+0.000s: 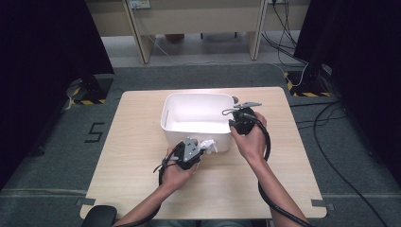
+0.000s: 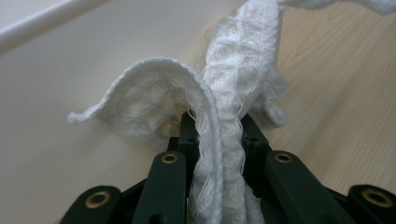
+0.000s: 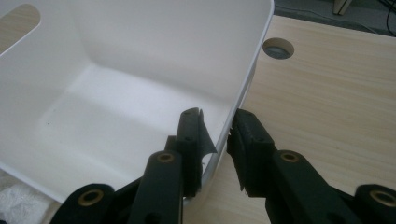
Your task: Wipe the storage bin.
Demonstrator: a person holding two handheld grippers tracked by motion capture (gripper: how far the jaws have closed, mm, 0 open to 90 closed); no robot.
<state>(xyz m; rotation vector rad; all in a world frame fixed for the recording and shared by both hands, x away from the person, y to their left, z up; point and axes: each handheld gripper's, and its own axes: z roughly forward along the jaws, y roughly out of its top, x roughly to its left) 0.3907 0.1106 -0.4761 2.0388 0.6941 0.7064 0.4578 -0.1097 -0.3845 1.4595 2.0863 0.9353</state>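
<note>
A white plastic bin [image 1: 166,116] stands at the middle of the wooden table [image 1: 142,179]. My left gripper [image 1: 201,148] sits just in front of the bin's near wall, shut on a white knitted cloth [image 1: 208,144]. In the left gripper view the cloth [image 2: 233,70] runs up between the jaws of the left gripper [image 2: 217,122] and folds over to the left. My right gripper [image 1: 234,124] is at the bin's right wall. In its own view the right gripper [image 3: 217,125] straddles the rim, one jaw inside the bin [image 3: 116,93] and one outside, closed on the wall.
A round cable hole [image 3: 278,48] lies in the table just behind the bin's right corner. The bin's inside holds nothing. Bare wood spreads left, right and in front. Cables and desk legs lie on the floor beyond the table.
</note>
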